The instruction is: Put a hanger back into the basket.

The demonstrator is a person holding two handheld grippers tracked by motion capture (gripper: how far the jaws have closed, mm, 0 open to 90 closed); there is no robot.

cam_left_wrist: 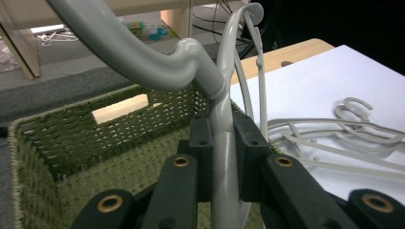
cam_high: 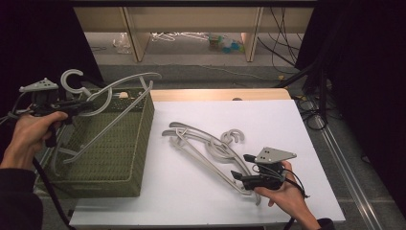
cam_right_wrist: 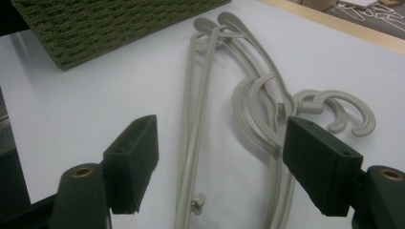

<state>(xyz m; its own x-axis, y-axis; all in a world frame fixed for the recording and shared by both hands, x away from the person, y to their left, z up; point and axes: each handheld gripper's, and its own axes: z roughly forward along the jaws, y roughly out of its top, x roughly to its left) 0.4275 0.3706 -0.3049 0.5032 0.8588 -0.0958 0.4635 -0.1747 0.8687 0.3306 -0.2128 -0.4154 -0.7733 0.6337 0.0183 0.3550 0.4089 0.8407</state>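
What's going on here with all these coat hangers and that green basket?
A person is working at a table with a hand-held gripper in each hand. The left gripper is clamped on a grey hanger, holding it over the green woven basket. The right gripper is open, its jaws either side of the hangers on the white table, not gripping them.

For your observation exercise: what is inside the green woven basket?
A grey hanger held by the left gripper reaches into the basket. The basket's near wall hides part of its floor.

White table (cam_high: pixel 297 124): green woven basket (cam_high: pixel 119 158) at left, grey hangers (cam_high: pixel 210 146) stacked mid-table.
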